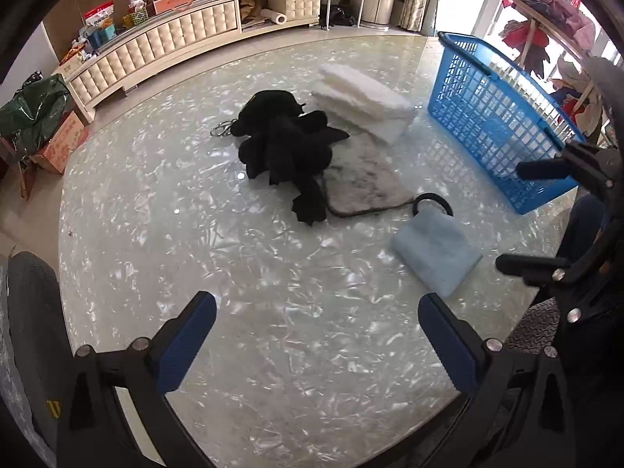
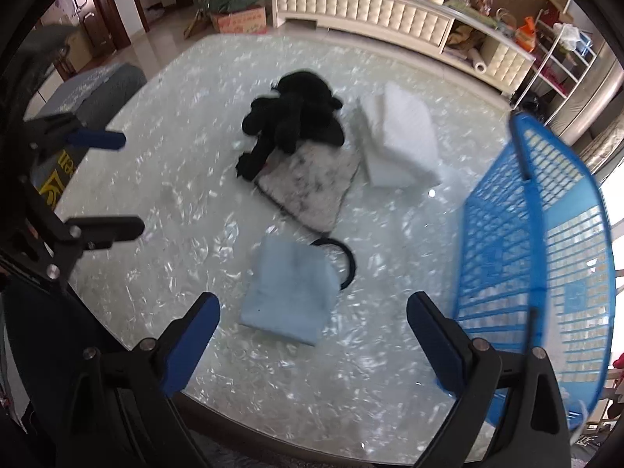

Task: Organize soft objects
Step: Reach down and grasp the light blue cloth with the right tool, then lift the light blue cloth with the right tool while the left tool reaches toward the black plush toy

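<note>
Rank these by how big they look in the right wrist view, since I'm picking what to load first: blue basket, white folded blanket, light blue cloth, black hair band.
1. blue basket, though it sits nearest the camera
2. white folded blanket
3. light blue cloth, close to the blanket, so that order is unsure
4. black hair band, partly hidden

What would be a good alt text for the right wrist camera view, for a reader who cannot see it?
The open right gripper hangs over a glossy round table, above a folded light blue cloth that partly covers a black band. Farther away lie a grey mat, a black plush toy and folded white cloths. A blue plastic basket stands at the right.
</note>
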Demonstrator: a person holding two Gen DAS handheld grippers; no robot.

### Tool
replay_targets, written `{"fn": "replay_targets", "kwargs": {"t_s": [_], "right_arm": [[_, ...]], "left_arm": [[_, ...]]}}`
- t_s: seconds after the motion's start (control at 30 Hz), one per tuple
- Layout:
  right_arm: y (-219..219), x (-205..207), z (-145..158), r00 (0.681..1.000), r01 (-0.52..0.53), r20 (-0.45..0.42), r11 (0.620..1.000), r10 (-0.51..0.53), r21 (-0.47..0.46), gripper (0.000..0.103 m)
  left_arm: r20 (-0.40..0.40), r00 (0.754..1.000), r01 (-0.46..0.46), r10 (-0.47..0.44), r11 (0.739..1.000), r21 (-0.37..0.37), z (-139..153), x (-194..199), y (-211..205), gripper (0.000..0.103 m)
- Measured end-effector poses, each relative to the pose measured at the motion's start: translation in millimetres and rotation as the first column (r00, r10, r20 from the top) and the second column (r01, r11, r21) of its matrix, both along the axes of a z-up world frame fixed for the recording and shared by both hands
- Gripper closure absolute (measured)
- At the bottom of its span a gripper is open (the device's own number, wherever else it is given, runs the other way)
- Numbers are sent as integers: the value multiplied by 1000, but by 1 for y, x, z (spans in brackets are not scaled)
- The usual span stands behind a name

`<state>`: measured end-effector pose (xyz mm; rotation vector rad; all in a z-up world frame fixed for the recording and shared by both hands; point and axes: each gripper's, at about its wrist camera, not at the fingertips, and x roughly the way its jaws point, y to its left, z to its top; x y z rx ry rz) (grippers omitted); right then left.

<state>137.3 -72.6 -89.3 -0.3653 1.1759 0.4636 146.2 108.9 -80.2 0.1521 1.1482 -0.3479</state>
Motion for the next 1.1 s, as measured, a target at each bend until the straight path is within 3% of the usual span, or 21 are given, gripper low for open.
{"fn": "replay_targets", "kwargs": {"t_s": [0.1,0.43,0.53,0.7,0.77,1.1], "right_arm": [[7,4,-17,1000,-8,-31,1000,7,-16,6],[14,15,-68,989,-22,-145,999,17,-32,22],[16,16,-78,987,-32,-157,999,26,-37,36],[19,15,-78,987,-53,-151,998,48,-29,48],[19,13,-74,988,-58,-144,998,54,-20,64],[2,11,-61,987,-45,-156,999,49,31,95]], "left_arm": [[-10,1000,-5,5,1000,-5,-6,6,1,0],[-40,999,-37,36,999,-11,-27,37,-1,0],[-47,997,-56,55,998,-11,-30,46,1,0],[-49,997,-66,66,998,5,-34,58,2,0],[-42,996,-73,73,997,1,-33,62,4,0],[-44,997,-65,66,998,18,-35,99,3,0]]}}
